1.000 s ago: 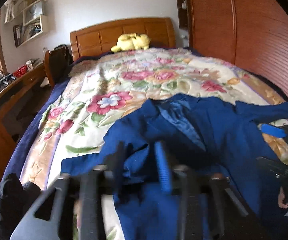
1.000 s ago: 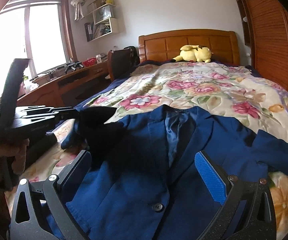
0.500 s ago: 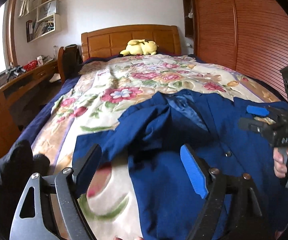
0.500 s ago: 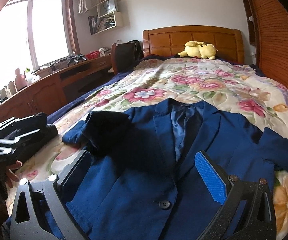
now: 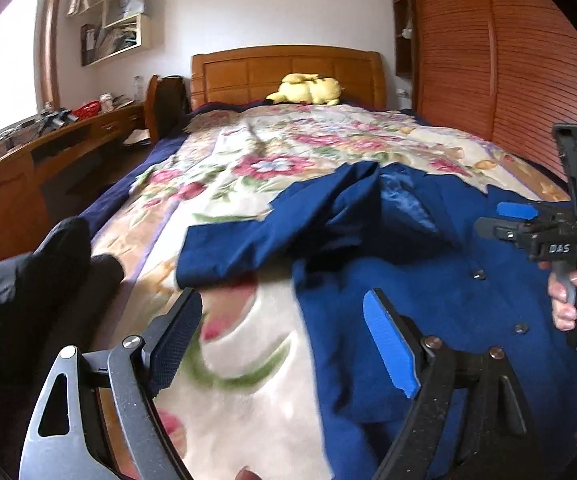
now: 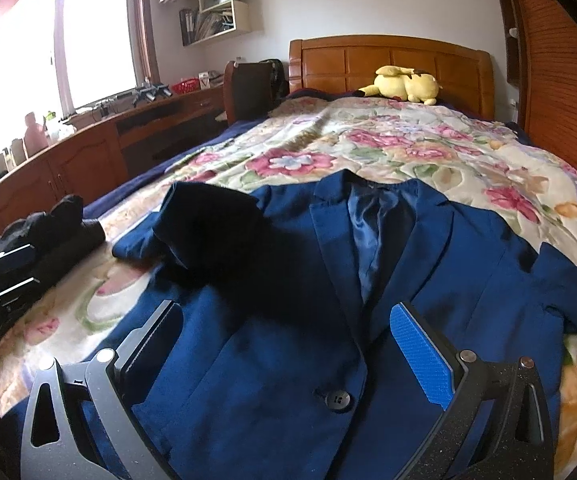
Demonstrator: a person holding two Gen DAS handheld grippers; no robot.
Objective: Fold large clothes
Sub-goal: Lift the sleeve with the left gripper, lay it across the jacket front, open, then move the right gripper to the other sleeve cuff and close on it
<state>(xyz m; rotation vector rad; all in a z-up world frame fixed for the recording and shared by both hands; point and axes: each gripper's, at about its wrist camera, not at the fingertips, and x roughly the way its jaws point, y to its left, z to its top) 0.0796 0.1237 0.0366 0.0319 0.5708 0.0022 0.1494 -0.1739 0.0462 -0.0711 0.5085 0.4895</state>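
The blue jacket (image 6: 328, 280) lies face up on the floral bedspread (image 5: 248, 360), collar far, hem near me — long axis running away from both grippers. Its left sleeve (image 5: 256, 236) is folded in. My right gripper (image 6: 288, 344) hovers wide over the front; my left gripper (image 5: 284, 344), also wide and empty, straddles the jacket's left edge — the nearer tool there.

— How many garments do we count on the bed?
— Two: one blue jacket (image 6: 288, 320) and one black bundle (image 6: 52, 232) at the left edge.
— Toys?
— One yellow plush toy (image 6: 402, 84), far end.
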